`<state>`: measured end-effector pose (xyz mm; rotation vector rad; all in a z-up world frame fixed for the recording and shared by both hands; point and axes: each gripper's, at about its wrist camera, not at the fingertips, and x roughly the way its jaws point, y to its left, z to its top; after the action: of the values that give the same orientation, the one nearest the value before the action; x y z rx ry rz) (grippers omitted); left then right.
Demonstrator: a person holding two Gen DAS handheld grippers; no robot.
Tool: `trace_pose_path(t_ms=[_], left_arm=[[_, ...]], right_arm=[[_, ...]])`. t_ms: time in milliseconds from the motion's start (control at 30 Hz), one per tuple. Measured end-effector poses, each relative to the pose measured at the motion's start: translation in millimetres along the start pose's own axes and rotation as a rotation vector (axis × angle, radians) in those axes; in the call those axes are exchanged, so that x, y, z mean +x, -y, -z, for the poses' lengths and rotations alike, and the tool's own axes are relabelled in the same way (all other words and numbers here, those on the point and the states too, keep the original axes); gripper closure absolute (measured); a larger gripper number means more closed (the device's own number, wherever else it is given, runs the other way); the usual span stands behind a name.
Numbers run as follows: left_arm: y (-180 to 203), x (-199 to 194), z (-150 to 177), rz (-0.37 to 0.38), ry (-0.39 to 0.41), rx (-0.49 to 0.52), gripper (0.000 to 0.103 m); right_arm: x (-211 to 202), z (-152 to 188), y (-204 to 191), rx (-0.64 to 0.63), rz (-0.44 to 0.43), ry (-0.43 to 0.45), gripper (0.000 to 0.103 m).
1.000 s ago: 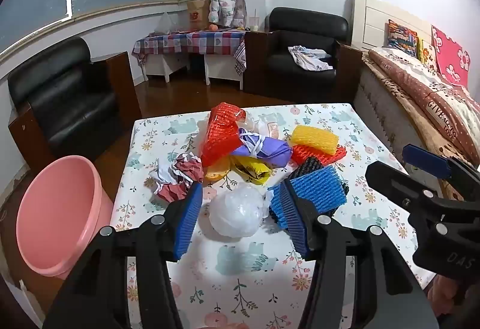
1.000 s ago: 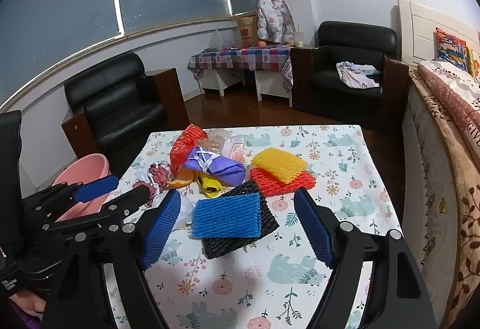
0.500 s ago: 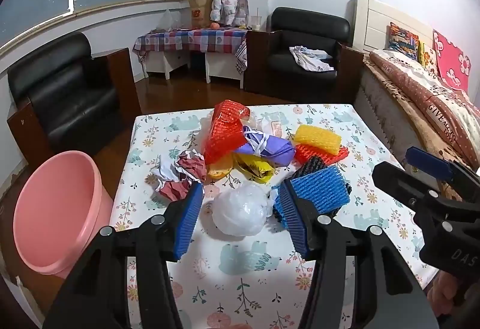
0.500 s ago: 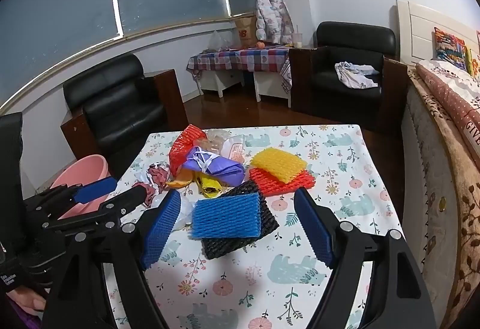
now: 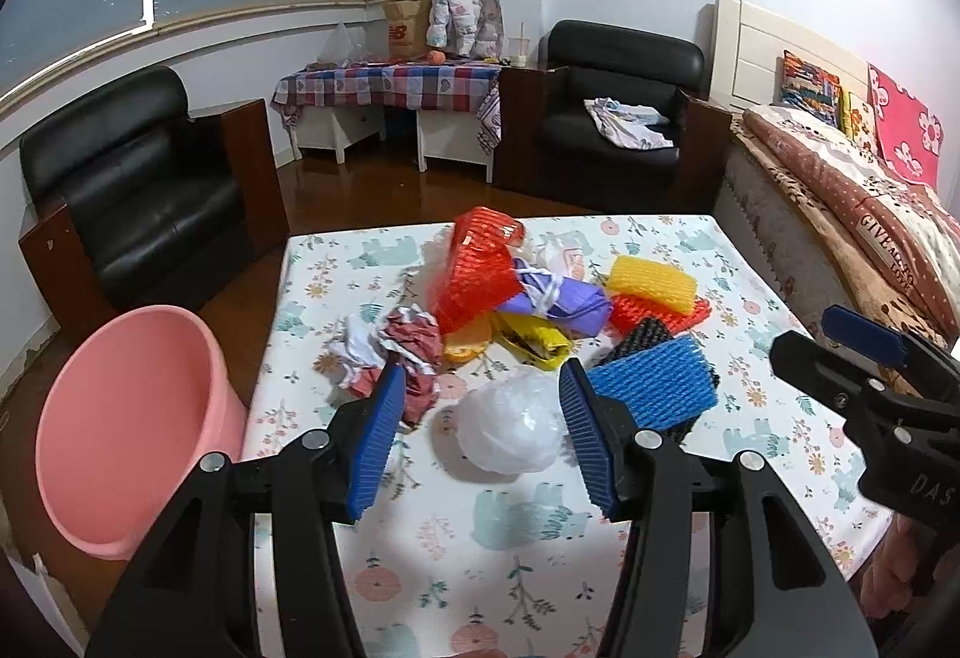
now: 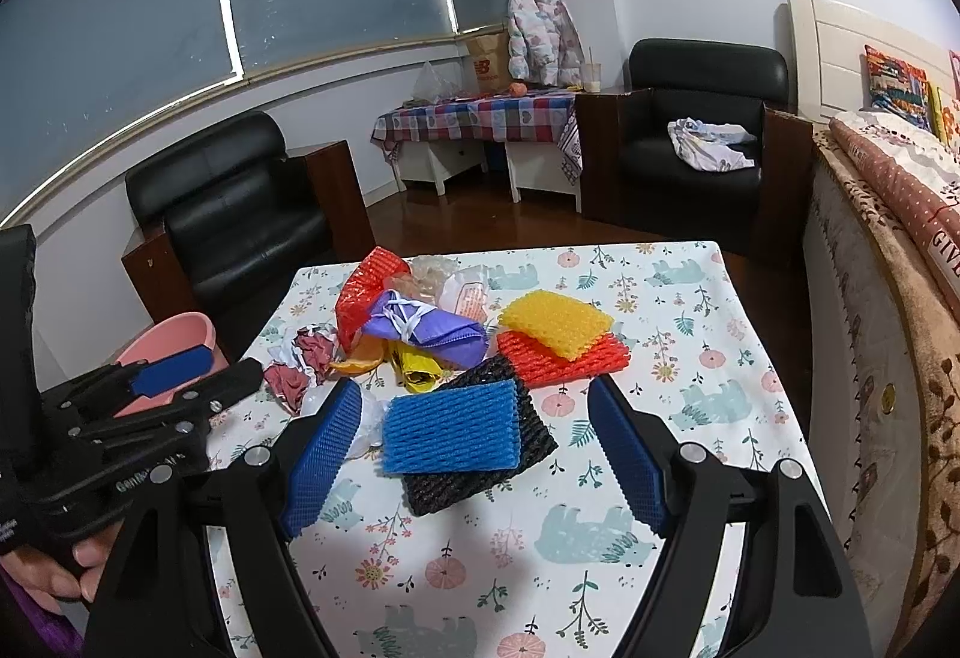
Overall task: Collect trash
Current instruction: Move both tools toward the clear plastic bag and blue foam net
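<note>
Your left gripper (image 5: 480,433) hangs over the near part of the desk (image 5: 528,556) with its fingers apart, and the white plastic bag ball (image 5: 510,427) lies on the desk between them, touching neither. Take that ball as your landmark: the blue foam net (image 5: 654,388) sits just to its right on top of a black foam net (image 6: 480,472), the crumpled red-and-white paper (image 5: 396,352) just to its left, and the red mesh bag (image 5: 477,268), purple bag (image 5: 555,298) and yellow foam net (image 5: 651,283) are heaped beyond it. The pink bucket (image 5: 120,418) stands on the floor well to its left, beside the desk. Your right gripper (image 6: 474,463) is spread wide too, framing the blue foam net without contact.
</note>
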<state>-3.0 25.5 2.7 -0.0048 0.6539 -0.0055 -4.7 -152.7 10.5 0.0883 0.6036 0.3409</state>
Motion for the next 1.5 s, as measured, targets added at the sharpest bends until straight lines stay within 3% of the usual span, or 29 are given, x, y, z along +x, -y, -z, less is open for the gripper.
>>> trace_pose_path(t_ms=[300, 533, 1000, 1500], left_arm=[[-34.7, -11.8, -3.2, -0.046, 0.022, -0.041, 0.049], [-47.9, -11.0, -0.5, -0.034, 0.001, -0.072, 0.049], [-15.0, 1.7, 11.5, 0.063, -0.04, 0.029, 0.049], [1.5, 21.5, 19.9, 0.102, -0.099, 0.053, 0.049]], right_arm=[[1.3, 3.7, 3.5, 0.02, -0.015, -0.007, 0.026], [4.1, 6.2, 5.2, 0.031, -0.025, -0.018, 0.026], [7.5, 12.9, 2.5, 0.026, -0.052, -0.042, 0.026], [9.6, 18.2, -4.9, -0.001, -0.095, -0.059, 0.026]])
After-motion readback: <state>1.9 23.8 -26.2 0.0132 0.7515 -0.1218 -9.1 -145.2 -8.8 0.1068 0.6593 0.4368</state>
